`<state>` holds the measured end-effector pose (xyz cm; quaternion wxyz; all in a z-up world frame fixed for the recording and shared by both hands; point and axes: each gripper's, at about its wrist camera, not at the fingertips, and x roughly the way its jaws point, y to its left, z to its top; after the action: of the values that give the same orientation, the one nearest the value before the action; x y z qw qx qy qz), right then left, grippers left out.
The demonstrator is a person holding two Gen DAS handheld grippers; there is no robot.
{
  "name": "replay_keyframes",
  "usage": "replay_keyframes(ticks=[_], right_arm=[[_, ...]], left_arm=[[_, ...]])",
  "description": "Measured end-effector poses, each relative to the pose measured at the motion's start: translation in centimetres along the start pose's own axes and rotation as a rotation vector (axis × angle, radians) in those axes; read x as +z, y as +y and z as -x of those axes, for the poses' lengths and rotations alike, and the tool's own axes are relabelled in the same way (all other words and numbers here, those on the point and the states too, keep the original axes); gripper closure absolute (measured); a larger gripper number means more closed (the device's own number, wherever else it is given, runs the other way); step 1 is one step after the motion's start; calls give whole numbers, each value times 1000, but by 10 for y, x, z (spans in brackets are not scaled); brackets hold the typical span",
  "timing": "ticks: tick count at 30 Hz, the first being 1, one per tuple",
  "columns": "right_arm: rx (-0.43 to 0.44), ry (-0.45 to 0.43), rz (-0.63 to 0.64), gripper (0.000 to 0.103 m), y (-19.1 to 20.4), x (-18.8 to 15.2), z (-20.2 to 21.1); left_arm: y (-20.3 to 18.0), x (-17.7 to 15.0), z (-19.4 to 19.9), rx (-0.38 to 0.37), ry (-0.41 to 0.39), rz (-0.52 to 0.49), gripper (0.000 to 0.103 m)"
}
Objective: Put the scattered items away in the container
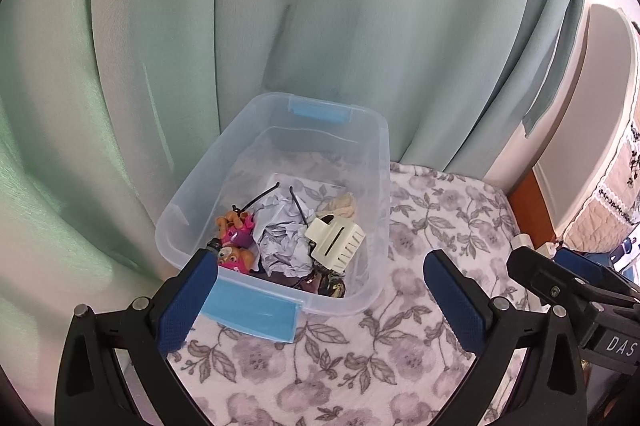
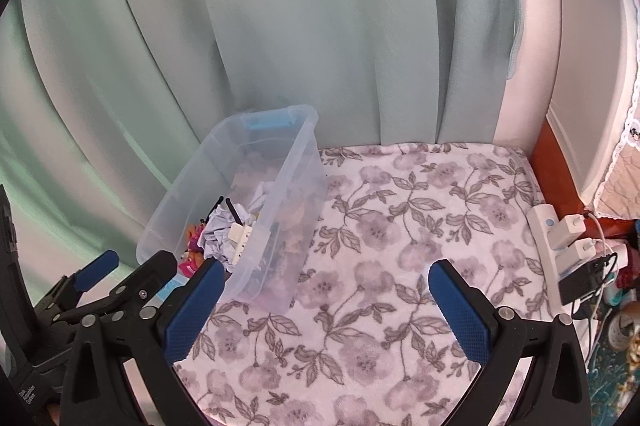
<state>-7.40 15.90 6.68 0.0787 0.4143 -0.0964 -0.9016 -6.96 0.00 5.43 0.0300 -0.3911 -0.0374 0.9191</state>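
A clear plastic bin [image 1: 372,162] with blue latches stands on the floral blanket [image 1: 440,210] against the curtain. Inside lie a cream hair claw [image 1: 336,238], crumpled grey paper [image 1: 280,238], pink-and-orange toy figures [image 1: 236,238], black hair ties and dark items. My left gripper [image 1: 320,262] hovers wide open over the bin's near end, nothing between its blue pads. My right gripper [image 2: 326,274] stands open over bare blanket, right of the bin [image 2: 288,182]. The hair claw [image 2: 240,234] and paper [image 2: 218,234] show through the bin wall. Each gripper appears at the edge of the other's view.
Pale green curtains [image 1: 320,26] hang behind the bin. A white power strip [image 2: 556,238] with plugged chargers and cables lies at the blanket's right edge, beside a wooden frame [image 2: 544,154]. The floral blanket [image 2: 400,226] stretches right of the bin.
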Motion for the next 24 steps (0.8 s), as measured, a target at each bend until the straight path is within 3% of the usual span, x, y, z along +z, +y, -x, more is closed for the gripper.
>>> replay_keyframes(ticks=[24], right_arm=[[-51,12,21,0,8,9,21]], left_arm=[[-5,8,17,4,14,-12,0]])
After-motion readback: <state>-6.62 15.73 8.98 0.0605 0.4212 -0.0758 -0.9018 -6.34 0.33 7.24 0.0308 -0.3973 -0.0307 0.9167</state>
